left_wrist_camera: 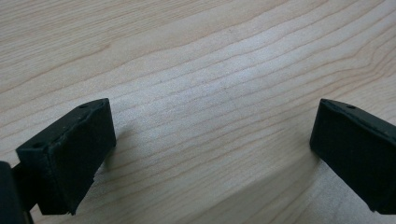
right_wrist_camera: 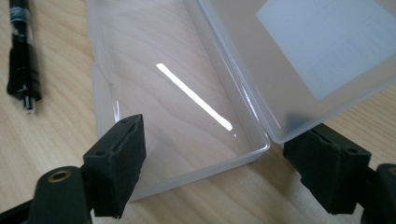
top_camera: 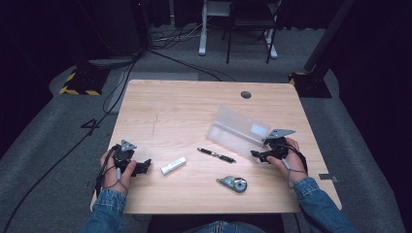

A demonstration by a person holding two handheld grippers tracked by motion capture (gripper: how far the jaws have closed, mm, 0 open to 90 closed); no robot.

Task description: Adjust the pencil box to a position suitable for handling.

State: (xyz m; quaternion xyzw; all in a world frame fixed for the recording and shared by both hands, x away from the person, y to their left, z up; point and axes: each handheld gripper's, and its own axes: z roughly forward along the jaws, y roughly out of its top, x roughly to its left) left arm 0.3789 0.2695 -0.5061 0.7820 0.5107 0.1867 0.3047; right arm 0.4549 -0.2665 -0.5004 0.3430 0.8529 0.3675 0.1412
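High view first: clear plastic case (top_camera: 236, 129) lying open on the wooden surface (top_camera: 184, 104), right of centre, lid tipped back toward the right gripper (top_camera: 266, 154). Right gripper parked at the case's near right corner, closest of the two by far. Left gripper (top_camera: 137, 167) well apart, resting near the left edge, pointing toward the white eraser (top_camera: 173, 165).

Right gripper view now: fingers (right_wrist_camera: 116, 165) spread wide, gripping nothing, straddling the near end of the case (right_wrist_camera: 177, 98). Tray running straight away from the gripper, long axis in line with the fingers, hinge and lid (right_wrist_camera: 308, 56) off to the right side. Near corner of the tray sitting between the two fingers, one finger just outside the left wall, the other under the lid's lower edge. Touching or not, cannot tell. Black pen (right_wrist_camera: 21, 56) lying beside the tray, off to the left, also pointing away.

Left gripper view: fingers (left_wrist_camera: 70, 158) wide too, bare wood grain between them, nothing held.

Back to the high view: pen (top_camera: 216, 155) just in front of the case, long axis slanting across the surface, correction tape (top_camera: 233, 183) nearer the person. Looks like a packing job, tray empty so far; pen nearest the right gripper, eraser nearest the left.
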